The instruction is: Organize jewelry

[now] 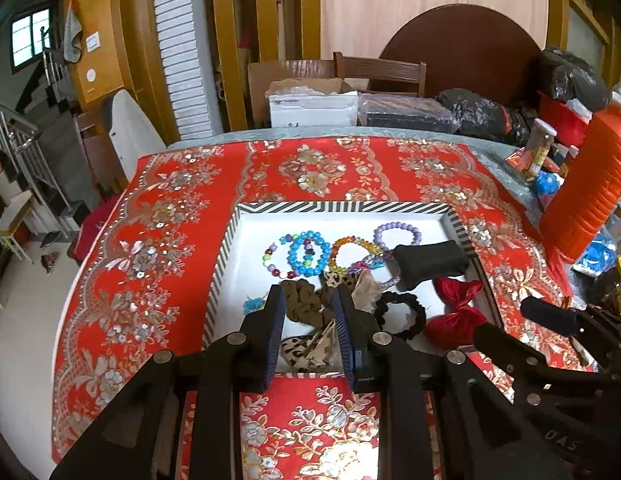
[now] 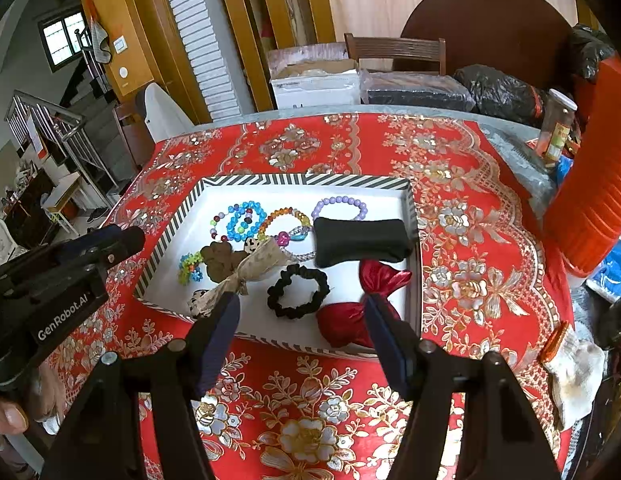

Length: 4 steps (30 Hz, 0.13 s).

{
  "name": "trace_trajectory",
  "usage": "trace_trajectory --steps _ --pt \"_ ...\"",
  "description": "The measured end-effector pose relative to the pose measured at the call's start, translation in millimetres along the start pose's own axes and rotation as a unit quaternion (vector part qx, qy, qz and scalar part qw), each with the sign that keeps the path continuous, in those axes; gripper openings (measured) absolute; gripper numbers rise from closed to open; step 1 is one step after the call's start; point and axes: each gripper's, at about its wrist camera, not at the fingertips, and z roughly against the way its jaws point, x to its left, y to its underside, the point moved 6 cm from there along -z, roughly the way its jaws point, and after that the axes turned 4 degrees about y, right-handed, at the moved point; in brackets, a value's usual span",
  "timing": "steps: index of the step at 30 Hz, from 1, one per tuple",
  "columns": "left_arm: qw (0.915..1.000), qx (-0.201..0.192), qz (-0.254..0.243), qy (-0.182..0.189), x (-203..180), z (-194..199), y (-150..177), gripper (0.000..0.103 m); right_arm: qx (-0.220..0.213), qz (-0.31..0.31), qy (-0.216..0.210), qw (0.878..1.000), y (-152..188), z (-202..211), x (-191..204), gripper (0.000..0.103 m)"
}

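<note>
A white tray with a black-and-white striped rim is set flat on the red flowered cloth. Bead bracelets are laid at its far side: a bright blue one, an orange one and a pale purple one. A black cushion is placed near the purple one. A black scrunchie, a brown scrunchie and a shiny red bow are spread nearer the front.

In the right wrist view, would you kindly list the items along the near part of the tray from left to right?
Green and blue bead cluster → brown scrunchie → black scrunchie → red satin bow, all inside the striped tray.
</note>
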Motion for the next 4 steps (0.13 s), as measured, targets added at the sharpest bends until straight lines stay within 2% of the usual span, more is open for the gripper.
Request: trace_trajectory --steps 4 --pt "1.0000 0.007 0.002 -0.002 2.5 -4.2 1.0 0.013 0.004 -0.004 -0.001 1.000 2.2 -4.4 -3.1 0.068"
